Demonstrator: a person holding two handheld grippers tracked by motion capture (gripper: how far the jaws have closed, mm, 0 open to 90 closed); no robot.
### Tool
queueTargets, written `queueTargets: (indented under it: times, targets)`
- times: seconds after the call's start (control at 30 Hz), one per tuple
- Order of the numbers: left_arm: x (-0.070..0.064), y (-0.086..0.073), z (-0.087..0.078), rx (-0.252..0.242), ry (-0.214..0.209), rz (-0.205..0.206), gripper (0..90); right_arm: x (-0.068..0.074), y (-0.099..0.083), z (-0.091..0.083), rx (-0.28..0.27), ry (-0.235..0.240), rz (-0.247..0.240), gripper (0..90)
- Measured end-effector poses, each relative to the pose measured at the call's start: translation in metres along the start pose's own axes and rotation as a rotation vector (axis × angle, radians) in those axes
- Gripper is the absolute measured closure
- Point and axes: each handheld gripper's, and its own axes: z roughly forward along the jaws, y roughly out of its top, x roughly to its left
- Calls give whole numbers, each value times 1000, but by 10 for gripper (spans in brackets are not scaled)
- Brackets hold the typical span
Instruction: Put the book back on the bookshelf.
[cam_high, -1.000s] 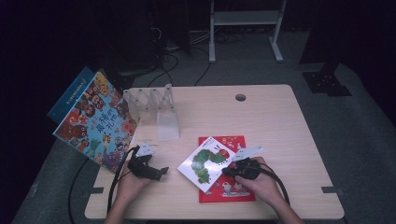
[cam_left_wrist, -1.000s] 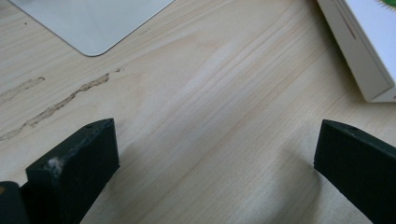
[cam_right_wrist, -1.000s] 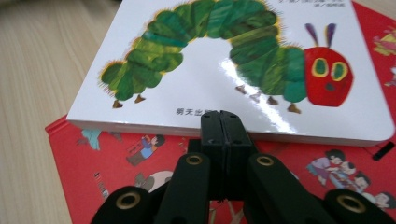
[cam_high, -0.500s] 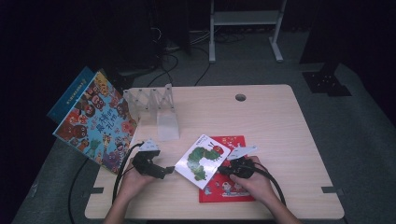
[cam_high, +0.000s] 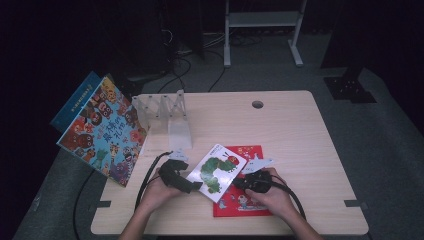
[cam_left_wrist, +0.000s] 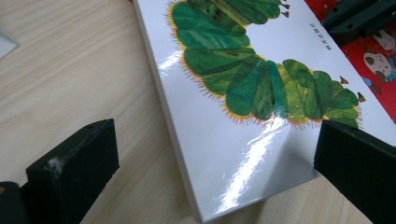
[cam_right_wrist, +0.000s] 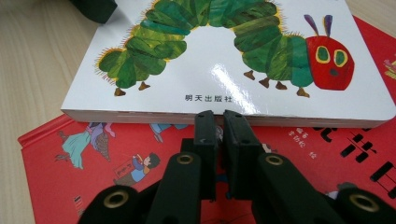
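Black left gripper (cam_high: 192, 186), black right gripper (cam_high: 239, 183), brass-coloured screws, black trailing cables, blocky matte fingers (cam_left_wrist: 74, 168), bare forearms

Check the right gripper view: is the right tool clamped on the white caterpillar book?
No: the right tool is shut, tips against the white caterpillar book's edge, gripping nothing.

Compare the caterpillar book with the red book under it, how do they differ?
The caterpillar book has a white cover with a green caterpillar; the red book has a red cover with small figures. The caterpillar book looks thick, like a board book, the red one thin. The caterpillar book lies angled on top, partly overhanging onto the table; the red book lies flat beneath. Both lie face up.
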Motion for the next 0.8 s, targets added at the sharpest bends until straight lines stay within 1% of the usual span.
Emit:
queueTargets:
  times: [0.1, 0.13, 0.17, 0.27, 0.3, 0.33, 0.4, 0.53, 0.57, 0.6, 0.7, 0.73, 0.8]
  targets:
    - [-2, 2, 4, 17, -20, -5, 0, 0, 0, 0, 2, -3, 2, 843]
    - [-3, 3, 5, 11, -26, -10, 0, 0, 0, 0, 3, -4, 2, 845]
    - [-3, 3, 7, 17, -34, -16, 0, 0, 0, 0, 3, -4, 1, 848]
    - [-4, 4, 10, 29, -59, -29, 0, 0, 0, 0, 2, -4, 3, 848]
    - [-4, 5, 11, 35, -75, -29, 0, 0, 0, 0, 2, -4, 2, 849]
    - [-4, 5, 12, 30, -78, -27, 0, 0, 0, 0, 3, -6, 2, 849]
    - [-5, 6, 13, 40, -84, -21, 0, 0, 0, 0, 3, -8, 0, 848]
    - [-6, 9, 14, 48, -74, -27, 0, 1, 1, 1, 4, -12, 2, 847]
    - [-7, 9, 15, 49, -69, -39, 0, 2, 1, 1, 3, -13, 4, 847]
    - [-7, 10, 15, 58, -66, -33, 0, 2, 1, 1, 3, -16, 1, 846]
    - [-9, 14, 15, 78, -55, -40, 0, 2, 1, 1, 5, -19, 5, 846]
    - [-9, 14, 15, 68, -60, -60, 0, 2, 1, 1, 6, -19, 7, 846]
    - [-7, 14, 14, 50, -73, -81, 0, 3, 1, 1, 3, -23, 11, 846]
